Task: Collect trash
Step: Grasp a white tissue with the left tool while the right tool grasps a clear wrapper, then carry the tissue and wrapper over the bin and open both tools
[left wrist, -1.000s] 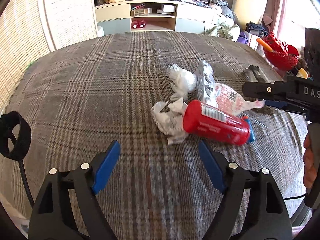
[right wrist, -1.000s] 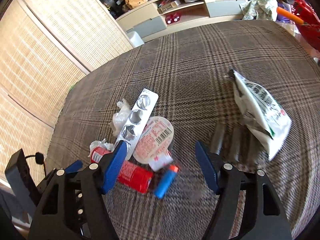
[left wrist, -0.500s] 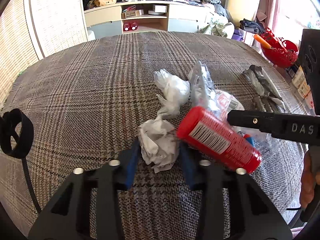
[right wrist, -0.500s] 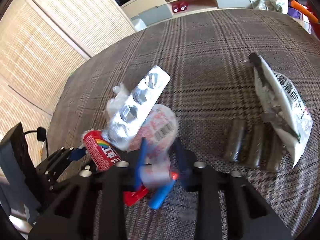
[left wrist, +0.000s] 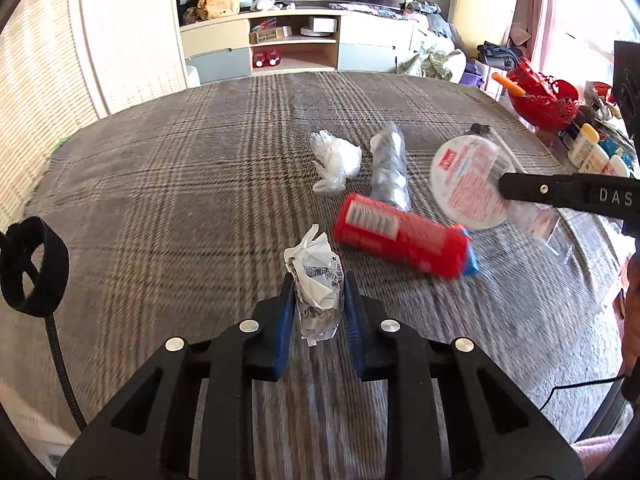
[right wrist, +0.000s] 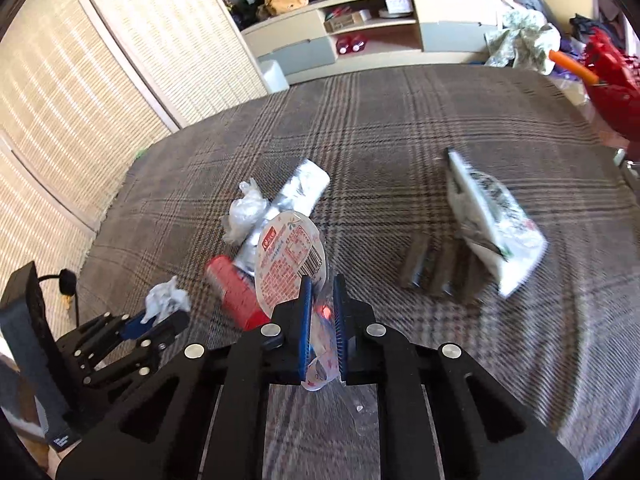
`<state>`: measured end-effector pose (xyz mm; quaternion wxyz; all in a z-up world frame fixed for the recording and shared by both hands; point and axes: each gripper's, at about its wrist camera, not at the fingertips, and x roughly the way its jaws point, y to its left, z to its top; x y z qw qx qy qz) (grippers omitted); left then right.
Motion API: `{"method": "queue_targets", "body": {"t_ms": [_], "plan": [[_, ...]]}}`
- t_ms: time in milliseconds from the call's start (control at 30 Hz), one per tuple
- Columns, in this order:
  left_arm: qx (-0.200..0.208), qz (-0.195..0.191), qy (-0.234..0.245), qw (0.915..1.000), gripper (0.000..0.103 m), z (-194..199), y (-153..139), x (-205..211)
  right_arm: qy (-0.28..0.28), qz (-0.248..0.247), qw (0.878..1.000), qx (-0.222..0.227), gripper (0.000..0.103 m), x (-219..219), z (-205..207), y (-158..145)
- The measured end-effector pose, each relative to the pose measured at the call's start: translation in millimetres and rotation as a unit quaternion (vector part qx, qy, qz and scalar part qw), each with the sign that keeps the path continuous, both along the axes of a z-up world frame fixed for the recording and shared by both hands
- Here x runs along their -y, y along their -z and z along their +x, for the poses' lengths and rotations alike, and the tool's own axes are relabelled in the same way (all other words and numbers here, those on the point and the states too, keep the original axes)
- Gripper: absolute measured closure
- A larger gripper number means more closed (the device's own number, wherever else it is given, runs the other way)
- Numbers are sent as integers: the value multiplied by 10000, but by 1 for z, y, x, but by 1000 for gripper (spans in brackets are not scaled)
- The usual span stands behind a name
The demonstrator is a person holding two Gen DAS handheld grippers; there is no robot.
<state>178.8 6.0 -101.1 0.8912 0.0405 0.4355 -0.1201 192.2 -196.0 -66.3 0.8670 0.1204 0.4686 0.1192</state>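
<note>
On the plaid cloth (left wrist: 180, 200) lies a pile of trash. My left gripper (left wrist: 318, 292) has crumpled white paper (left wrist: 316, 264) between its blue pads; the jaws are closing and the pads press on it. My right gripper (right wrist: 323, 284) is shut on a clear plastic cup (right wrist: 322, 336) whose round printed lid (right wrist: 288, 264) sticks up in front of it. The lid (left wrist: 468, 184) hangs lifted above the cloth. A red tube (left wrist: 400, 236), a silver blister pack (left wrist: 390, 170) and a wad of white plastic (left wrist: 336, 158) still lie on the cloth.
A white and green wrapper (right wrist: 492, 224) and several dark sticks (right wrist: 436, 268) lie further right. A red basket (left wrist: 540, 100) and small bottles (left wrist: 588, 148) stand past the right edge. A low cabinet (left wrist: 296, 48) lines the far wall. A black strap (left wrist: 32, 264) hangs at left.
Both grippers went from wide open to closed, the left on the crumpled paper, the right on the lidded cup. Both pieces have come away from the pile, and the red tube has shifted.
</note>
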Motion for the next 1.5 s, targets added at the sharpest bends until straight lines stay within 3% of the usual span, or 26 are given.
{"method": "queue_targets", "body": {"t_ms": [333,767,933,1200,1500], "plan": [[42,-423,92,9991,81,-103,-27,10,75,118,9999,102,91,16,-91,-22],[-305,-569,275,9975,81,-204,11,31,260,136,9994,-161,91,23,-195,23],[-592,-538,309,9963,81,-223,43,39,403,-91,9987,-299,91,18,-215,51],[-959,-475,175,9941,80,-228,84,39,366,-14,9966,-736,91,7,-223,101],[-1258,-512,45,9907,78,-218,112,34,289,69,9951,-945,88,-1,-215,126]]}}
